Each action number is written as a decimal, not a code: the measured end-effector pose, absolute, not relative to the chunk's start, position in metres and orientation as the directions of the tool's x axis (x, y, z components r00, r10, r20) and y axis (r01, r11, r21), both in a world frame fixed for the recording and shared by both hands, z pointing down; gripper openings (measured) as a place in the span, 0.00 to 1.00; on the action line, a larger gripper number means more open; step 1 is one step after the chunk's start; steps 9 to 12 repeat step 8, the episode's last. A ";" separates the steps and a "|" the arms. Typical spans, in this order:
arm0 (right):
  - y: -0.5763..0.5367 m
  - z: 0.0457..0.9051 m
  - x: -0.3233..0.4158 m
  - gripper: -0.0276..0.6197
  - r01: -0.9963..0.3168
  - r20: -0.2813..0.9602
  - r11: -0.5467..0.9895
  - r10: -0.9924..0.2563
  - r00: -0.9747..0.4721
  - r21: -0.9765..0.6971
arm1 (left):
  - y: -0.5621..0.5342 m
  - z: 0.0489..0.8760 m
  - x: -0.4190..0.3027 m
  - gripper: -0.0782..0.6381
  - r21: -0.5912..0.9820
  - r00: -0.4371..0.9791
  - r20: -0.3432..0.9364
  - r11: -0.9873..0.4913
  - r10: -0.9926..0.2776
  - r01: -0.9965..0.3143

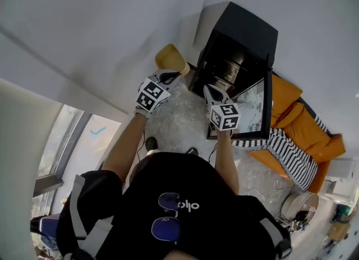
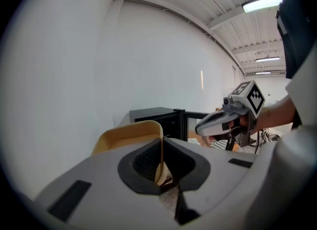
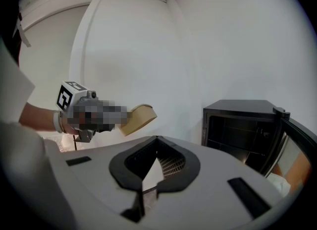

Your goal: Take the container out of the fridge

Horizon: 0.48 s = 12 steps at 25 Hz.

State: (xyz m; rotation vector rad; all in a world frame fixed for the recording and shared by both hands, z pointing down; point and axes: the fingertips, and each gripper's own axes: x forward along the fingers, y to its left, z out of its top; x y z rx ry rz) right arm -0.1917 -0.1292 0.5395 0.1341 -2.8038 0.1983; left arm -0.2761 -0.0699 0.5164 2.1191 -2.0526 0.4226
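**Container outside fridge, gripped by left gripper**

I see the black fridge (image 1: pixel 247 32) with its glass door (image 1: pixel 253 106) swung open. The tan container (image 1: pixel 168 58) is outside the fridge, in the air to the left of the opening and apart from it. My left gripper (image 2: pixel 163 168) has its fingers closed on the container's side wall at the rim. My right gripper (image 3: pixel 157 167) hangs in front of the open door. Its fingers are pressed together with nothing between them.

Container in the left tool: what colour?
Mustard yellow; the container shows best in the left gripper view.
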 end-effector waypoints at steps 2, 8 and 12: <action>-0.129 0.541 -0.191 0.05 -0.119 0.329 0.985 -0.072 -0.942 -0.123 | -0.070 0.518 -0.275 0.14 -0.079 0.019 0.312 -0.046 -0.950 -0.996; -0.135 0.542 -0.190 0.05 -0.121 0.329 0.985 -0.073 -0.941 -0.127 | -0.074 0.520 -0.273 0.14 -0.072 0.018 0.315 -0.043 -0.949 -0.996; -0.135 0.542 -0.190 0.05 -0.121 0.329 0.985 -0.073 -0.941 -0.127 | -0.074 0.520 -0.273 0.14 -0.072 0.018 0.315 -0.043 -0.949 -0.996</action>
